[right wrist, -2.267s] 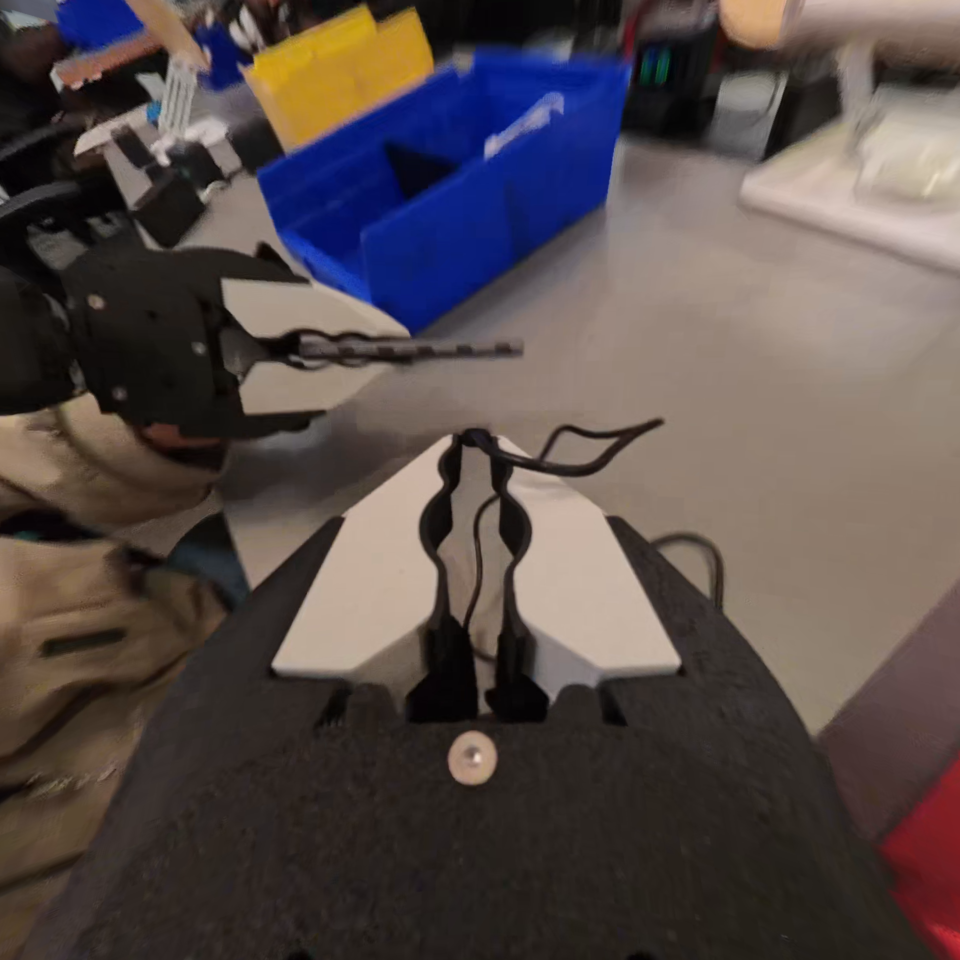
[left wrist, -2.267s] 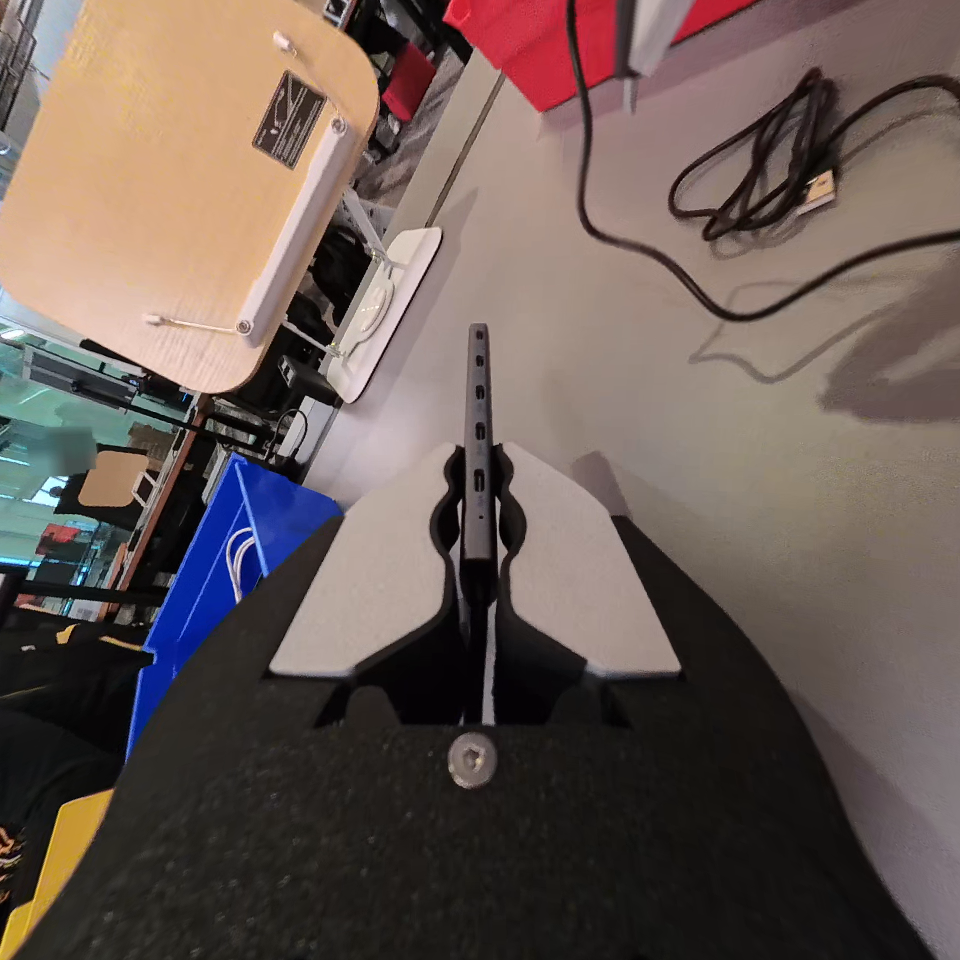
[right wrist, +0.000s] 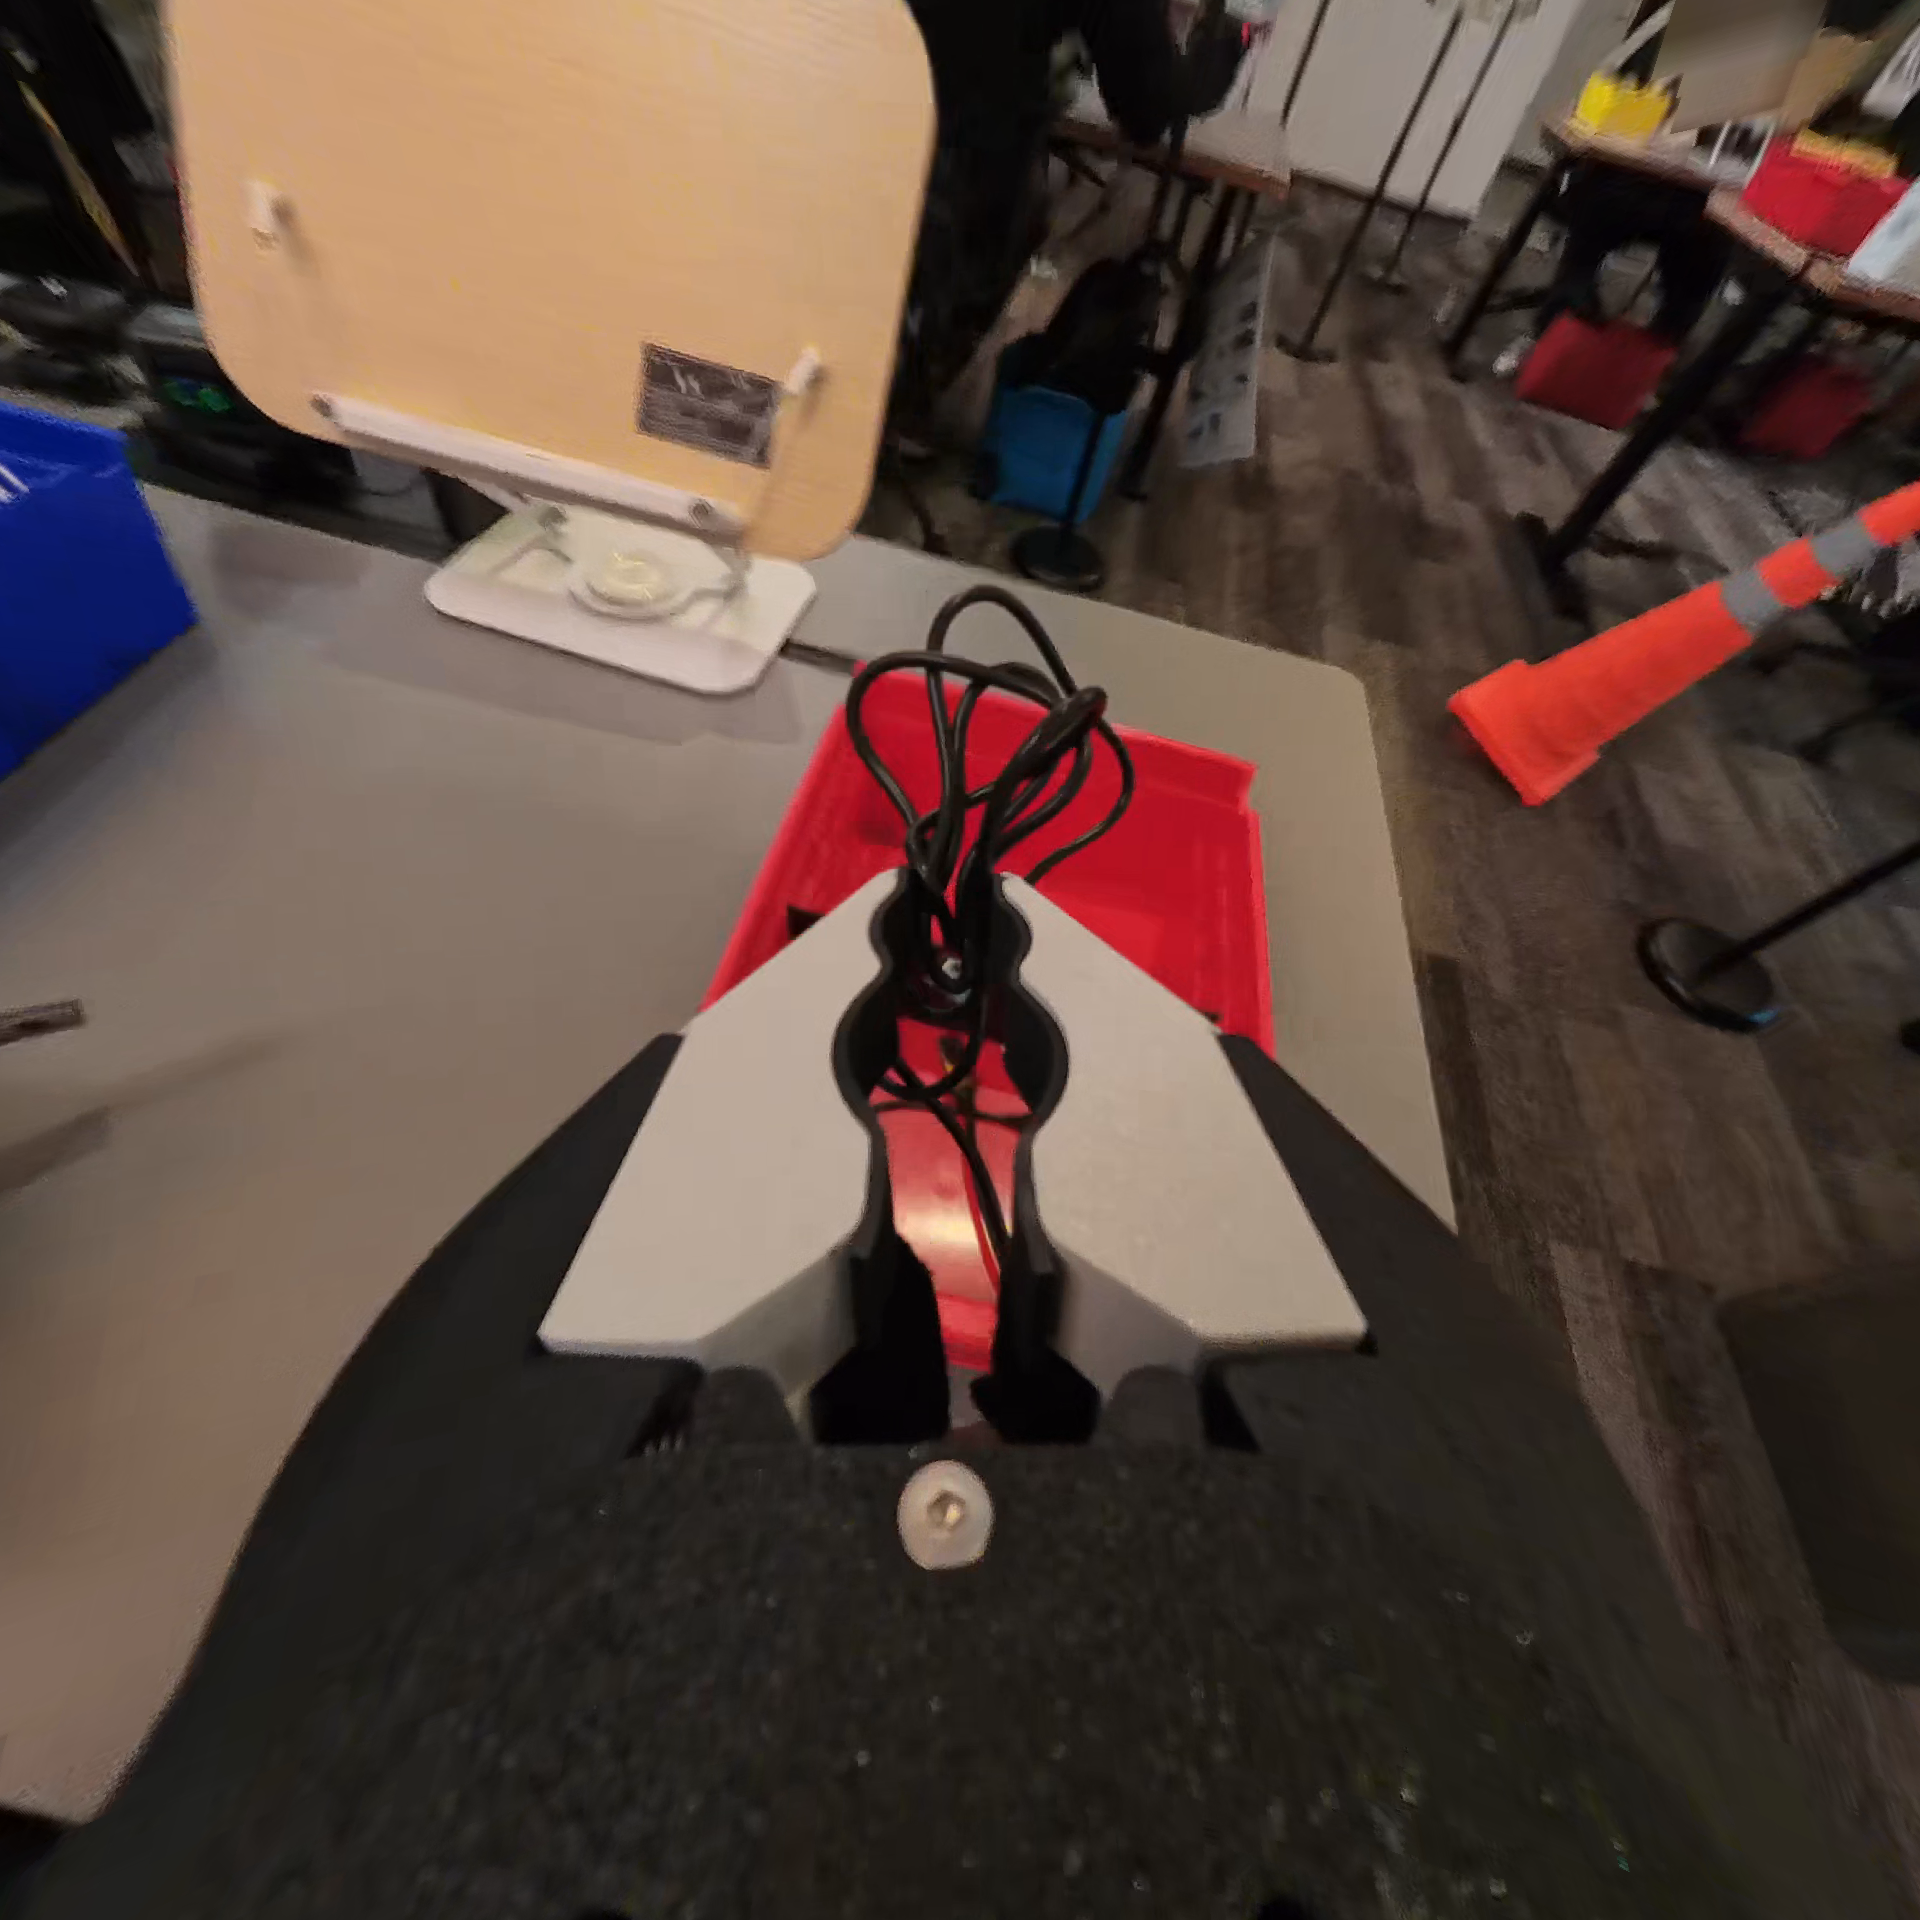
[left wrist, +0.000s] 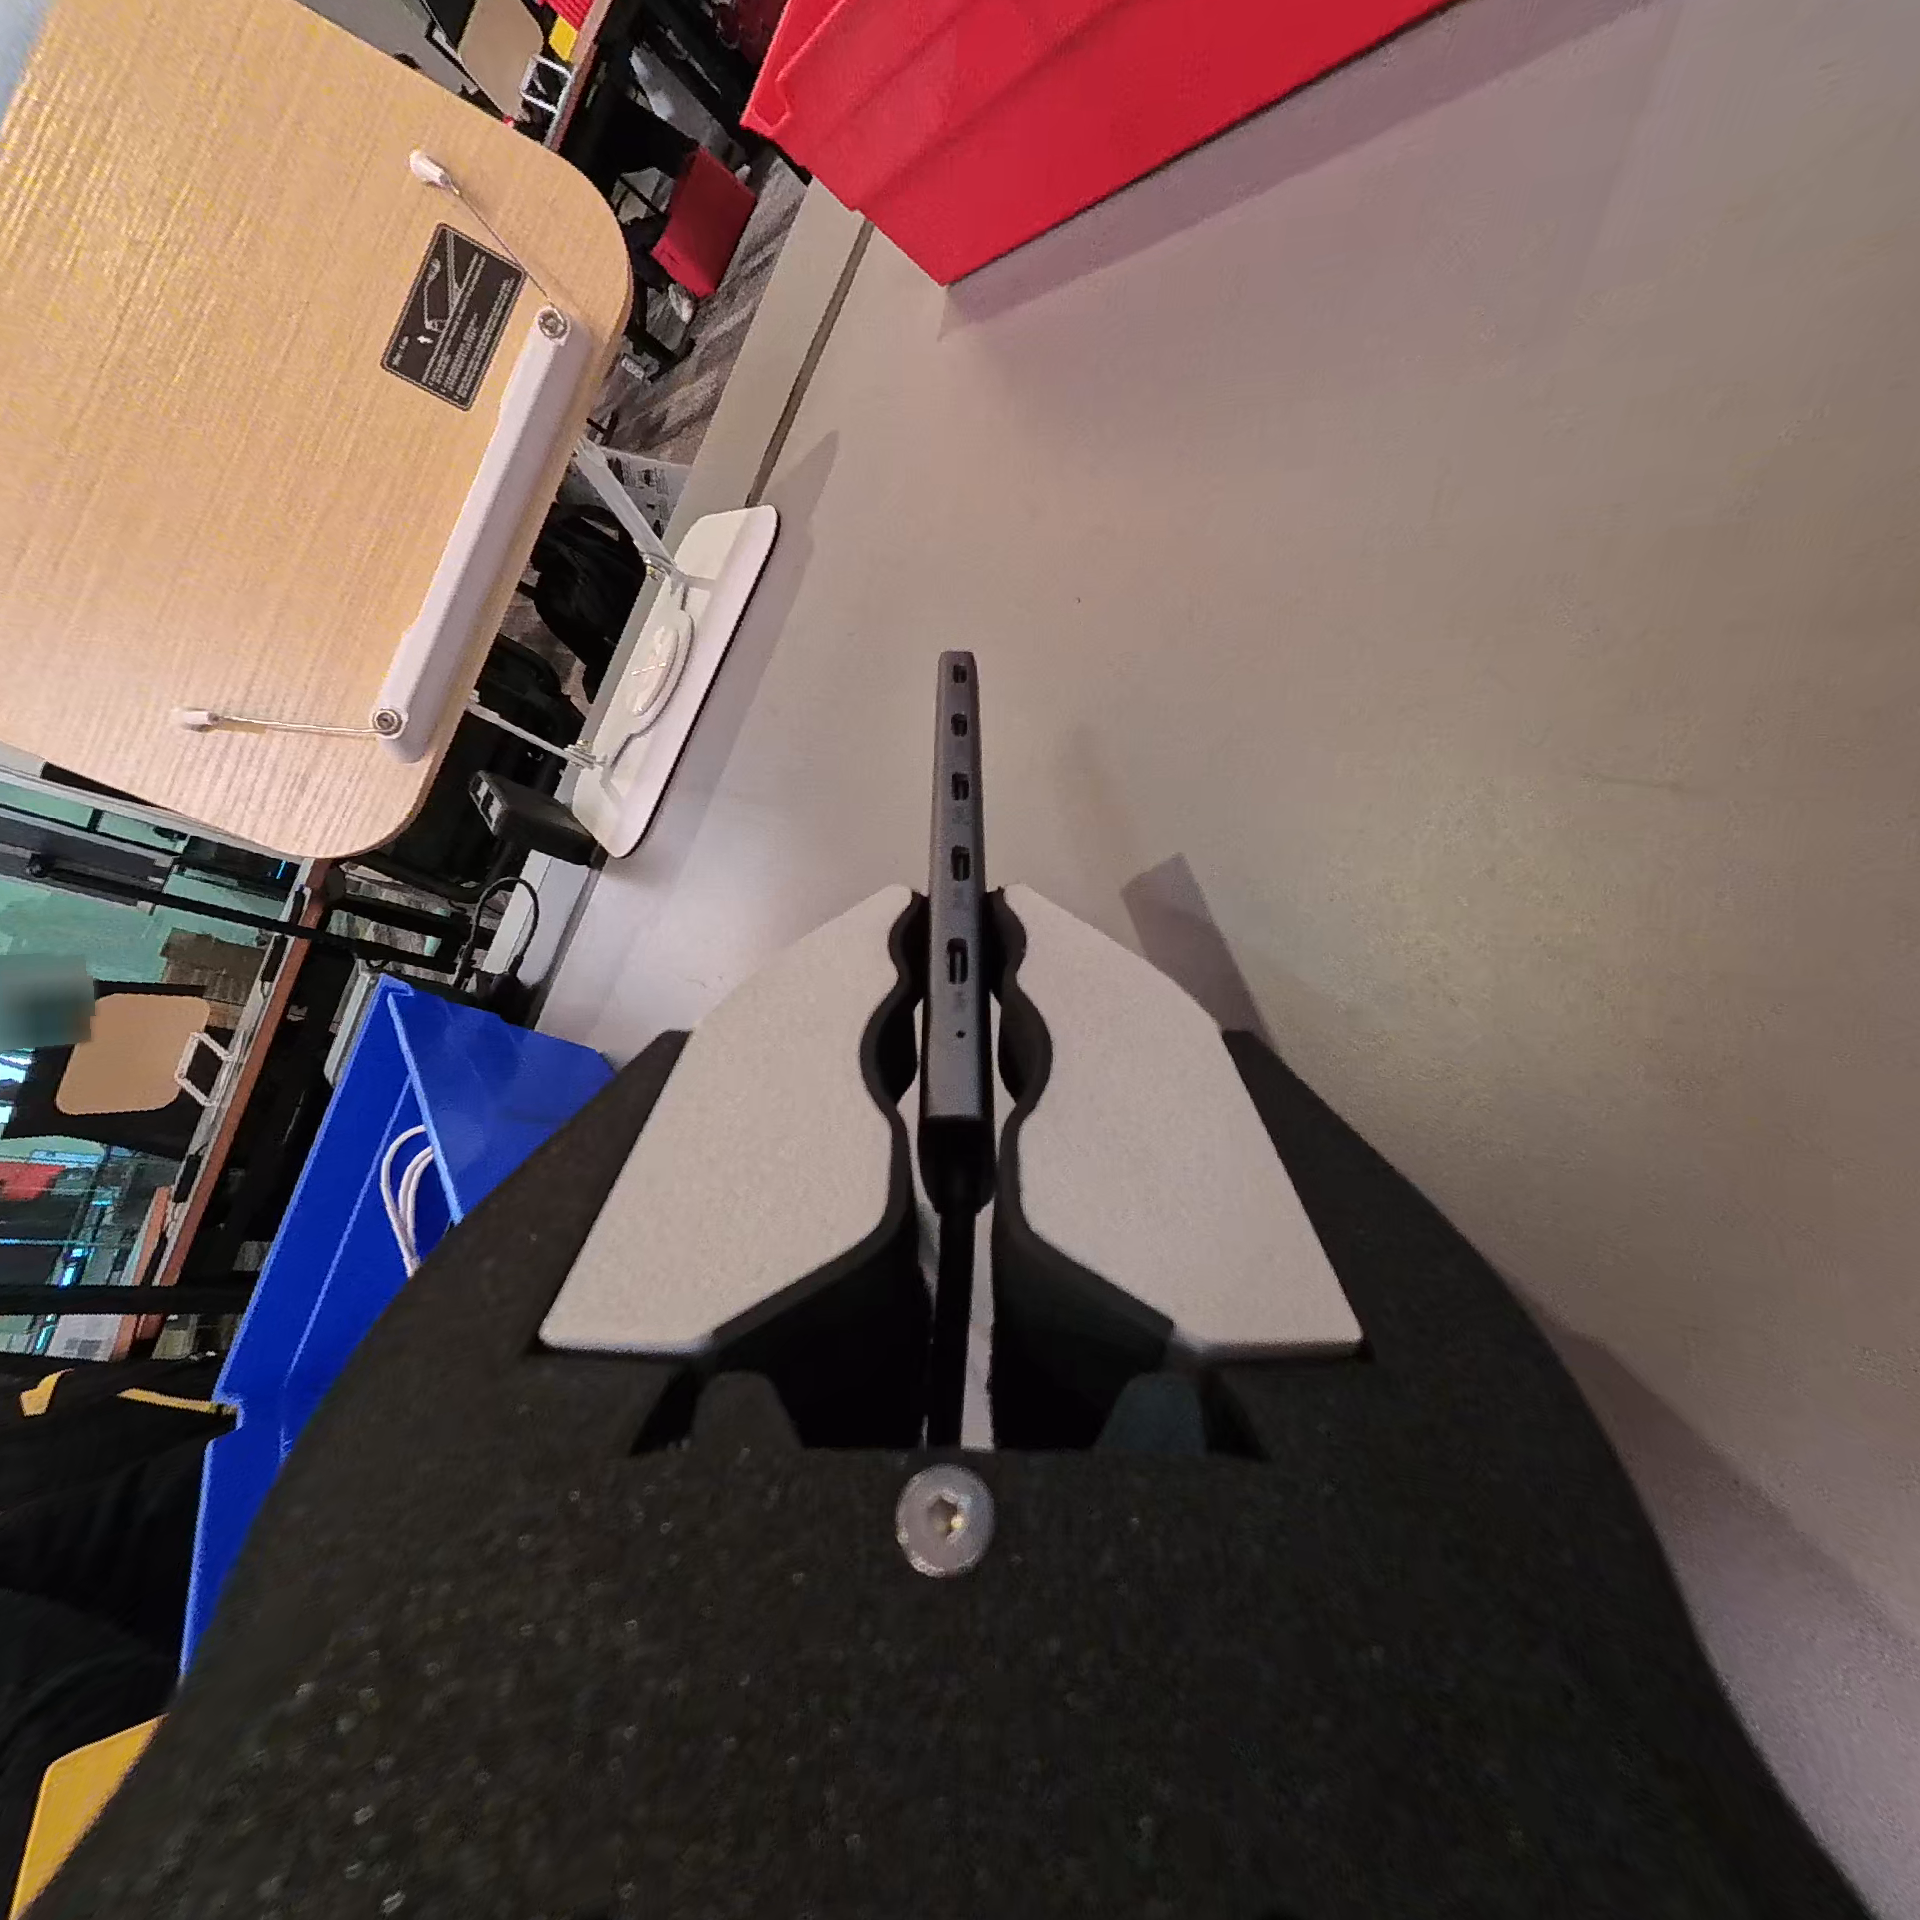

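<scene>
Over the red bin (right wrist: 1195, 831), right tongs (right wrist: 951, 894) now pinch the cable (right wrist: 977, 727); left tongs (left wrist: 958, 899) still pinch the hub (left wrist: 958, 831).

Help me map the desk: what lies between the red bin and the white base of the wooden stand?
Only bare grey tabletop separates the red bin from the stand's white base, seen in the right wrist view.

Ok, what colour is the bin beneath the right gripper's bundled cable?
Red plastic bin, clearest in the right wrist view.

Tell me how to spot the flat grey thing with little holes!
Find the grey table. Above it, the left gripper pinches a thin dark grey hub edge-on. A row of small ports along its edge sets it apart.
</scene>
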{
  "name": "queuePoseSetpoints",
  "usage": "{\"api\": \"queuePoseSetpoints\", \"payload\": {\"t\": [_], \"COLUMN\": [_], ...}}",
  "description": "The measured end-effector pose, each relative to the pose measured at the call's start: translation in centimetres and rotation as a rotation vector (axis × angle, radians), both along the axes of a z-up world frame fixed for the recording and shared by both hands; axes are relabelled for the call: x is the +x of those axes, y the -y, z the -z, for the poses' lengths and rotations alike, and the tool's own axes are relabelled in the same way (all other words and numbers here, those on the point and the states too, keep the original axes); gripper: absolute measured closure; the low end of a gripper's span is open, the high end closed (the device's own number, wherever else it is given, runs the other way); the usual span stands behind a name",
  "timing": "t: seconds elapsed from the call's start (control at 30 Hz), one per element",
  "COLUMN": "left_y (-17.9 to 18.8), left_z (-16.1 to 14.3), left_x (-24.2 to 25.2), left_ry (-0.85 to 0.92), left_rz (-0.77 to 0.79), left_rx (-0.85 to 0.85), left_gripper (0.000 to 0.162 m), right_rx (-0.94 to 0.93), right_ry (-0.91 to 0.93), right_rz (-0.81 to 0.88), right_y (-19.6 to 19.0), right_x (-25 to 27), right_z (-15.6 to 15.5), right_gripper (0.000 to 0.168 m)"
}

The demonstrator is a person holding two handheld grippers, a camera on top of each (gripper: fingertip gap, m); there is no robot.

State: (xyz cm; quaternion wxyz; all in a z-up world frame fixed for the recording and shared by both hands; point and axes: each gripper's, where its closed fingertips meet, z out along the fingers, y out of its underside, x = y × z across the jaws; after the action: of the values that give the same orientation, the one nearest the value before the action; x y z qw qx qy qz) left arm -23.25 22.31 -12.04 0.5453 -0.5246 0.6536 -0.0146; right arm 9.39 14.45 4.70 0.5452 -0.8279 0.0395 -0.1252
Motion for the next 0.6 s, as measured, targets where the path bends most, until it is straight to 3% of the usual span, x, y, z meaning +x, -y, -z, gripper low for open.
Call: {"api": "queuePoseSetpoints", "payload": {"t": [0.13, 0.27, 0.47, 0.6], "left_y": [0.0, 0.2, 0.6, 0.7], "left_z": [-0.1, -0.2, -1.1, -1.4], "left_x": [0.0, 0.2, 0.3, 0.1], "left_ry": [0.003, 0.009, 0.045, 0.066], "left_rz": [-0.001, 0.005, 0.019, 0.026], "left_rx": [0.002, 0.008, 0.034, 0.033], "left_gripper": [0.152, 0.152, 0.152, 0.152], "right_rx": [-0.248, -0.401, -0.624, -0.615], "right_ry": [-0.087, -0.179, -0.234, -0.283], "right_rz": [-0.016, -0.090, -0.094, -0.061], "right_y": [-0.7, -3.1, -4.8, -4.8], "right_x": [2.0, 0.6, -0.4, 0.0], "right_z": [8.1, 15.2, 21.8, 22.6], "right_gripper": [0.156, 0.155, 0.149, 0.137]}}
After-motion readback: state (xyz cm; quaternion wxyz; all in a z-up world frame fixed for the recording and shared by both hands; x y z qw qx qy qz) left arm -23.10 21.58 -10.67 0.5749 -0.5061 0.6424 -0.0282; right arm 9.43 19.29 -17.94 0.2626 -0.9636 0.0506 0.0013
